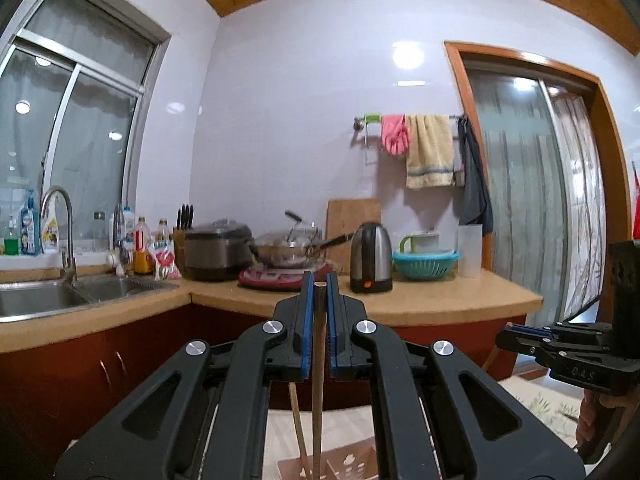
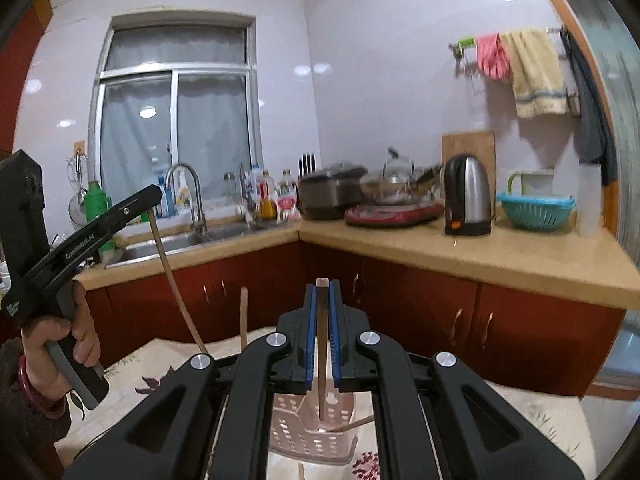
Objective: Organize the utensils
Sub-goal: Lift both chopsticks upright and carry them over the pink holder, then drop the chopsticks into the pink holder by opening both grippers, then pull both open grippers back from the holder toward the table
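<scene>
My left gripper (image 1: pixel 319 282) is shut on a brown wooden chopstick (image 1: pixel 318 380) that hangs down toward a pink perforated utensil holder (image 1: pixel 340 466) below. Another chopstick (image 1: pixel 298 428) stands tilted in that holder. My right gripper (image 2: pixel 322 290) is shut on a second wooden chopstick (image 2: pixel 321 356), held upright with its lower end inside the pink holder (image 2: pixel 308 432). In the right wrist view the left gripper (image 2: pixel 150 200) shows at the left with its chopstick (image 2: pixel 176 288) angling down. Another wooden stick (image 2: pixel 243 316) stands upright beside it.
The holder stands on a floral tablecloth (image 2: pixel 540 420). Behind is an L-shaped counter (image 1: pixel 440 300) with a sink (image 1: pixel 60 292), rice cooker (image 1: pixel 216 252), wok (image 1: pixel 292 248), kettle (image 1: pixel 371 258) and teal colander (image 1: pixel 425 264). Red cabinets (image 2: pixel 520 328) run below.
</scene>
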A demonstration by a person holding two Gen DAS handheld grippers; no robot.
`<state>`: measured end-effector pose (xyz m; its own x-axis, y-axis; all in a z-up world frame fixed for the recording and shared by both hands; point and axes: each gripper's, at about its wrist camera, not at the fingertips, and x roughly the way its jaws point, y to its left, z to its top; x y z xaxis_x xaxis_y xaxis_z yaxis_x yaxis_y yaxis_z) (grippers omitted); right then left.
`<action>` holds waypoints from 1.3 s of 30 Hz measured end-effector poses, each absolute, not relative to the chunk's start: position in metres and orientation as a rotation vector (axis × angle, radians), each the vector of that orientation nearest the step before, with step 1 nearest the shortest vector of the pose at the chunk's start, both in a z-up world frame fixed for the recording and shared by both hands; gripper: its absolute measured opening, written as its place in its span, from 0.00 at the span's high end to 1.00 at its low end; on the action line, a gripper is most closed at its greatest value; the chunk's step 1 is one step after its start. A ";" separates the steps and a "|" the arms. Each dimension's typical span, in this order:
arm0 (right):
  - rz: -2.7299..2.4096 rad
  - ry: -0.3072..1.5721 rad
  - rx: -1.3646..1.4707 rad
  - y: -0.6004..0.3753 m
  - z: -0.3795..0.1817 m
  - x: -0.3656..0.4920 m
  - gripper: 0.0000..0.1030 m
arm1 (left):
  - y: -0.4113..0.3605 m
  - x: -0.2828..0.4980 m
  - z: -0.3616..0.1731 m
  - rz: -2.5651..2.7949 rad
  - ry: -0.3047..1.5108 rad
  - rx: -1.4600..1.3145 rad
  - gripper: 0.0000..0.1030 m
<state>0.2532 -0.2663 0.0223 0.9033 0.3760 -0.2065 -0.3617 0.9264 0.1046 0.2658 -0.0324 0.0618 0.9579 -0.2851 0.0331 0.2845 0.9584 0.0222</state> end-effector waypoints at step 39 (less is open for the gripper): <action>0.295 0.406 0.055 -0.275 -0.100 0.135 0.48 | -0.003 0.166 -0.104 -0.159 0.414 -0.010 0.23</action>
